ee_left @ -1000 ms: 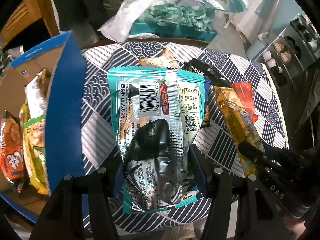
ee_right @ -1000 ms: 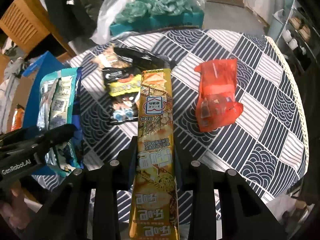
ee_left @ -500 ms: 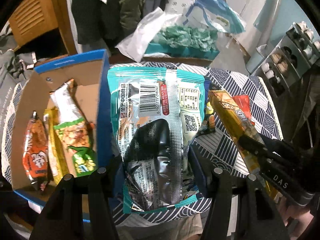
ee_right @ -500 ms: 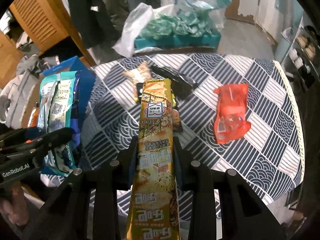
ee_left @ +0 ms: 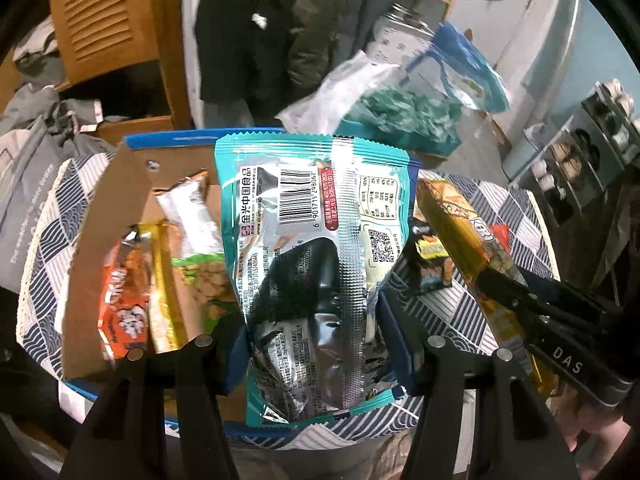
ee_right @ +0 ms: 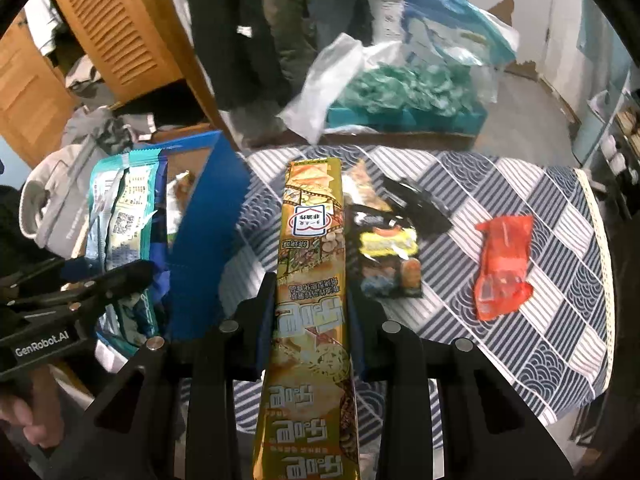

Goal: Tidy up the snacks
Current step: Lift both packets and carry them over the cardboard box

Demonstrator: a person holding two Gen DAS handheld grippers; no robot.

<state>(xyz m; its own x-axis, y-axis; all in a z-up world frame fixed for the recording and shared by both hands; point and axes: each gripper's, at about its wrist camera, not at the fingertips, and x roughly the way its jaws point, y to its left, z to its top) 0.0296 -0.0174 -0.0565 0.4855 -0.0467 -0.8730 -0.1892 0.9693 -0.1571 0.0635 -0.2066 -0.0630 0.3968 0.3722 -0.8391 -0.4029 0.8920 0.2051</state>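
Observation:
My left gripper [ee_left: 314,336] is shut on a teal and silver snack bag [ee_left: 316,240], held upright over the right wall of the blue cardboard box [ee_left: 104,208]. The box holds an orange packet [ee_left: 120,300], a gold packet [ee_left: 164,280] and a green and white packet [ee_left: 192,240]. My right gripper [ee_right: 310,300] is shut on a long gold snack pack [ee_right: 310,264], held above the patterned table [ee_right: 560,320]. The gold pack also shows in the left wrist view [ee_left: 460,236], and the teal bag in the right wrist view [ee_right: 124,216].
On the table lie a black and yellow packet [ee_right: 388,256], a black wrapper [ee_right: 420,204] and a red packet [ee_right: 504,264]. Beyond the table stand a teal tray of green items [ee_right: 404,96], a white plastic bag [ee_right: 332,80] and a wooden cabinet [ee_right: 120,28].
Both grippers have moved left with their snacks. The teal bag went from over the table to over the box's right wall. The gold pack has moved towards the box.

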